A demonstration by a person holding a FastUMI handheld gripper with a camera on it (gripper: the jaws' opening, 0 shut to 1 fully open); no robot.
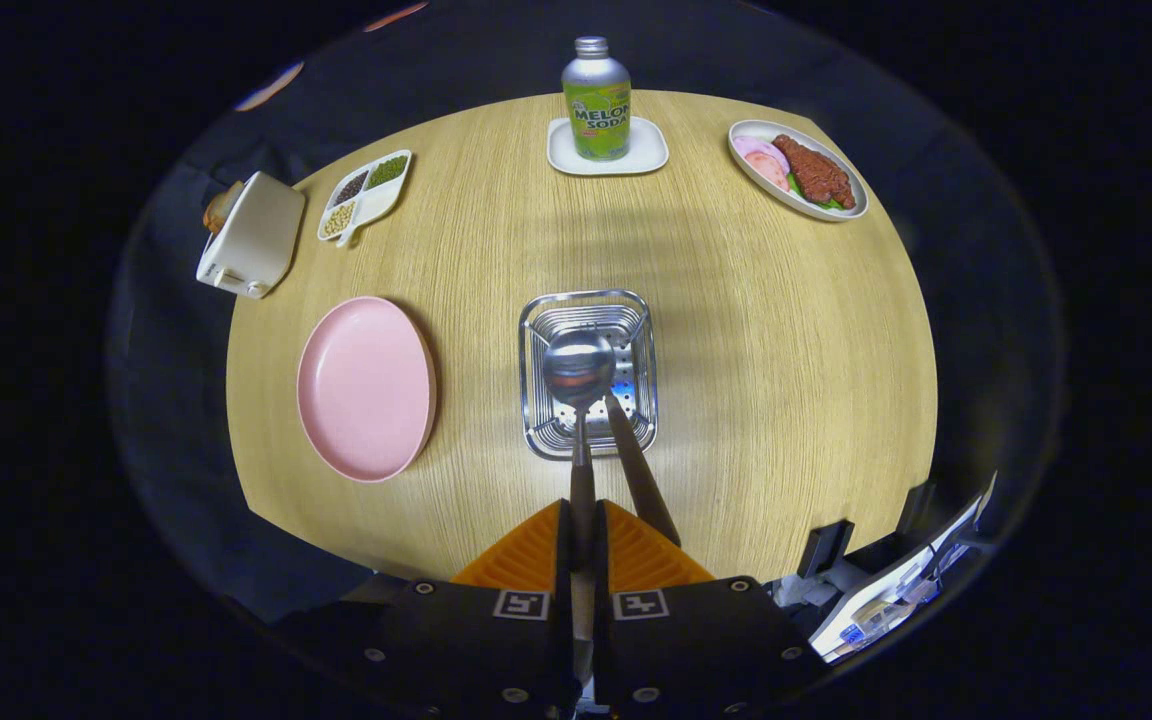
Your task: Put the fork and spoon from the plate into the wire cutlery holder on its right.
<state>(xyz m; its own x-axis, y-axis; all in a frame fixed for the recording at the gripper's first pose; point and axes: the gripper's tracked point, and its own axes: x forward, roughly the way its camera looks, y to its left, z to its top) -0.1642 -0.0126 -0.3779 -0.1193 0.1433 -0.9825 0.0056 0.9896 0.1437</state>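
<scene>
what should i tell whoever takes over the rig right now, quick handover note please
Gripper: shut on the spoon, held by its handle, bowl hanging over the wire cutlery holder.
A second wooden handle, probably the fork, leans out of the holder beside the spoon.
Pink plate, left of the holder, has no cutlery on it.
Done: both pieces off the plate.
Left: lower the spoon into the holder, release, back off.

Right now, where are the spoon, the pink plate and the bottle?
spoon [578, 365], gripper view, on its bowl, above the wire holder.
pink plate [364, 385], gripper view, on its bare middle.
bottle [596, 105], gripper view, on its label.
</scene>
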